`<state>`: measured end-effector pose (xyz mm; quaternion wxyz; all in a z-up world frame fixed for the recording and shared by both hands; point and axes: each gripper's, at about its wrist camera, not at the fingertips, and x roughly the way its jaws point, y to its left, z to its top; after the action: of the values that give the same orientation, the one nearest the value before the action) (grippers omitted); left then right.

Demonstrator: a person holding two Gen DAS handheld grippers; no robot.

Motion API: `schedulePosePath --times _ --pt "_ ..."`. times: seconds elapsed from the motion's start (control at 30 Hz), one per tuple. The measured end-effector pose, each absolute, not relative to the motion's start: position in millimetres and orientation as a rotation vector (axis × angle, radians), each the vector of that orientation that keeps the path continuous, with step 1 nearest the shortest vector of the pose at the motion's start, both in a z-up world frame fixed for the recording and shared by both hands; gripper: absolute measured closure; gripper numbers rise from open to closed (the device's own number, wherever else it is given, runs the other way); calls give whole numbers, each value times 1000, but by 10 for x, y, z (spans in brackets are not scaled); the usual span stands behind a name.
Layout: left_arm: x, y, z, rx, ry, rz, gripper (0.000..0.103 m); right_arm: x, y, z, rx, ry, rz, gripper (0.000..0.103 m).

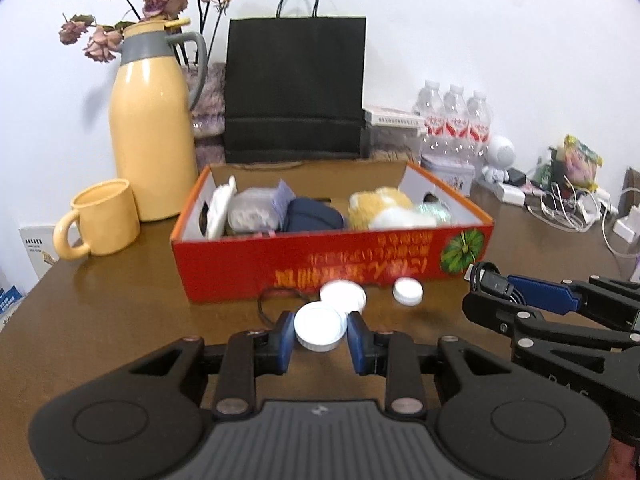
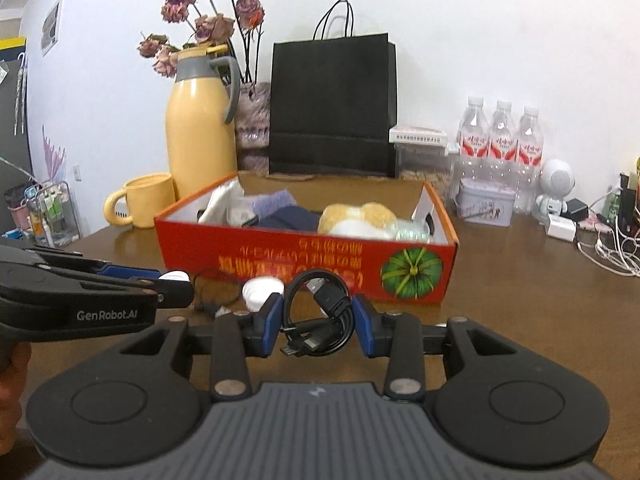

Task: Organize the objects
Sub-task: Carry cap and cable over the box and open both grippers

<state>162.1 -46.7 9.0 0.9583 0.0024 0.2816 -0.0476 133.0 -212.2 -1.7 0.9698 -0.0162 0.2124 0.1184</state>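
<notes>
My left gripper [image 1: 320, 330] is shut on a white round lid [image 1: 320, 326], held a little above the brown table in front of the red cardboard box [image 1: 332, 264]. Two more white lids [image 1: 343, 296] [image 1: 407, 291] lie by the box's front wall, next to a thin black loop [image 1: 272, 300]. My right gripper [image 2: 319, 316] is shut on a coiled black USB cable [image 2: 320, 308], also just before the red box [image 2: 304, 264]. The box holds cloths, a dark blue item and a yellow-white plush toy [image 1: 384, 206]. In the left wrist view the right gripper [image 1: 520, 300] enters from the right.
A yellow mug [image 1: 100, 224] and yellow thermos jug [image 1: 152, 132] stand left of the box, a black paper bag [image 1: 296, 88] behind it. Water bottles [image 2: 500, 140], a small tin [image 2: 486, 202], a white robot figure [image 2: 554, 188] and tangled chargers [image 1: 568, 204] crowd the right side.
</notes>
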Motion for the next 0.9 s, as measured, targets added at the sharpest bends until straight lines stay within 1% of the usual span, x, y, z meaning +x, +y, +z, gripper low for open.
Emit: schedulePosePath --times 0.5,0.9 --pt "2301 -413 381 -16 466 -72 76 1987 -2090 186 -18 375 212 64" --pt "2974 -388 406 -3 441 -73 76 2675 -2022 183 -4 353 214 64"
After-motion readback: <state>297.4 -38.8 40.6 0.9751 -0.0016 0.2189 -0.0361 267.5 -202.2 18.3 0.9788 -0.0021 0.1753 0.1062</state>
